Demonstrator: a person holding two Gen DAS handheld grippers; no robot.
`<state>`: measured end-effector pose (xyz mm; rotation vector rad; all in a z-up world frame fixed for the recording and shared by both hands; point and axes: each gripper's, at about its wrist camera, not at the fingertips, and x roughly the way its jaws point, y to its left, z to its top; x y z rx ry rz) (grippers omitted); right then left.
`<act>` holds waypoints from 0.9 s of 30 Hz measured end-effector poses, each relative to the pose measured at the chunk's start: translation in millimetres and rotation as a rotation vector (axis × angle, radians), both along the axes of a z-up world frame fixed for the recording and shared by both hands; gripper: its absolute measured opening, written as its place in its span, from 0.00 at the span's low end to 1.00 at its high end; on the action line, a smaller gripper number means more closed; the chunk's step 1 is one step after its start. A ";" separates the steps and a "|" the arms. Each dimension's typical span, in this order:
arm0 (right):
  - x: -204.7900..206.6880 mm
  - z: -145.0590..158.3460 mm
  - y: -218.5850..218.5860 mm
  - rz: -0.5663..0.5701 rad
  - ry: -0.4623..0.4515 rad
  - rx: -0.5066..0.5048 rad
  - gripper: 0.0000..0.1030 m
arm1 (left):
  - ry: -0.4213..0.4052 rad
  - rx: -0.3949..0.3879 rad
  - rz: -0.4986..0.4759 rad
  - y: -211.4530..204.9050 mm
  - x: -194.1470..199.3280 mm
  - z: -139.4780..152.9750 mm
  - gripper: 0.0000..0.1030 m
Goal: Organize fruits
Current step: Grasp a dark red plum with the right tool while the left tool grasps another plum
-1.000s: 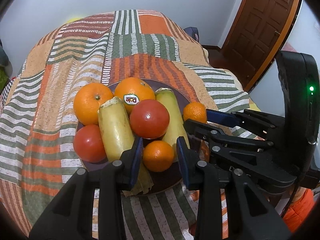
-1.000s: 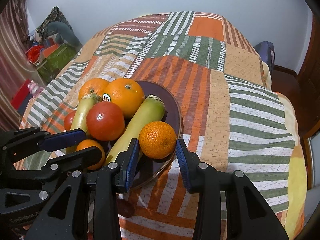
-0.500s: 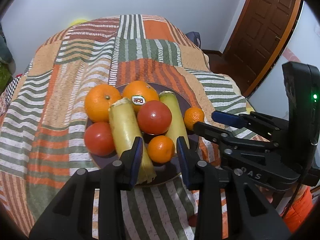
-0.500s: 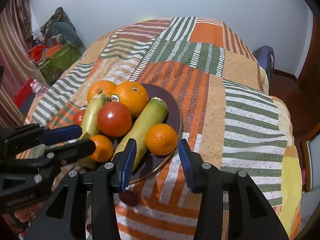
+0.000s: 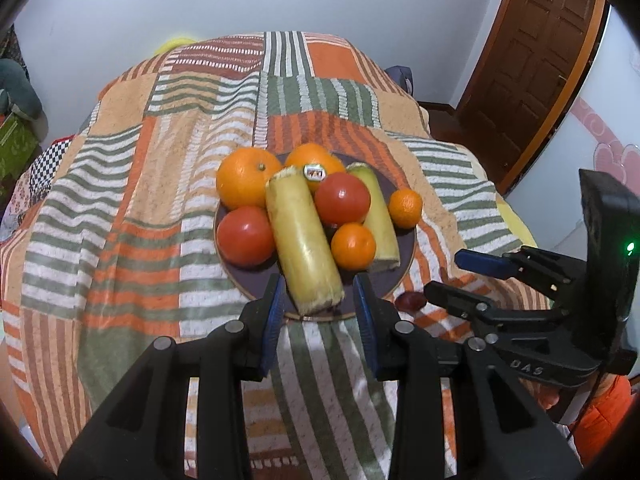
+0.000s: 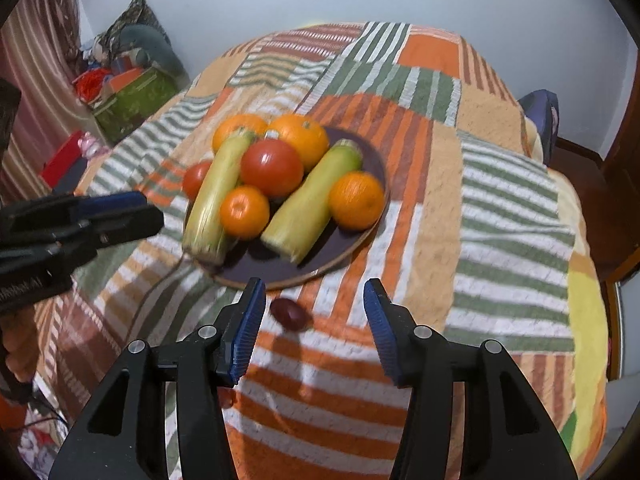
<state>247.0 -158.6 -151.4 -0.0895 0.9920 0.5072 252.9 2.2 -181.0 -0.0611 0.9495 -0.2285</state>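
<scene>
Both claws are being drawn back from the plate point(image 5: 404, 268), which was closer a second ago. Ahead of the left claw point(image 5: 320, 312) are being shown two large oranges point(image 5: 248, 182), two small oranges point(image 5: 353, 246), two tomatoes point(image 5: 245, 235) and two corn cobs point(image 5: 304, 240). An unreadable sticker point(image 5: 313, 172) is being carried by one orange. Nothing is being gripped by the left claw, its jaws narrowly parted. The right claw point(image 6: 314, 322) has just been opening, empty, over a small dark red fruit point(image 6: 290, 313) lying on the striped blanket point(image 6: 500, 200).

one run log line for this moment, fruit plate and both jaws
plate: fruit piled on | small dark red fruit: off plate, on blanket | left gripper: empty | right gripper: jaws just opening, empty
</scene>
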 end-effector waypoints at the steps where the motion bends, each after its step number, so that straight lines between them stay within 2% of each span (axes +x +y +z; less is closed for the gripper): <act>1: -1.4 -2.3 1.2 0.000 -0.001 -0.006 0.46 | 0.004 -0.001 0.000 0.5 -1.3 -1.4 0.34; 4: -2.3 -10.8 5.5 0.007 0.023 0.002 0.46 | 0.020 -0.004 -0.004 1.5 -4.8 -6.5 0.34; 6: -1.8 -14.1 8.2 0.015 0.037 0.014 0.42 | 0.033 -0.007 -0.008 0.7 -5.9 -10.2 0.35; 14: -5.1 -21.3 16.7 0.044 0.039 -0.016 0.21 | 0.085 -0.024 -0.031 -7.8 -11.7 -24.0 0.35; 17: -6.2 -18.9 8.1 0.034 0.051 0.011 0.21 | 0.096 -0.022 -0.047 -14.2 -17.0 -25.6 0.35; 27: -29.4 6.4 -17.1 -0.005 -0.008 0.010 0.21 | 0.140 -0.023 -0.107 -40.6 -42.0 -32.1 0.35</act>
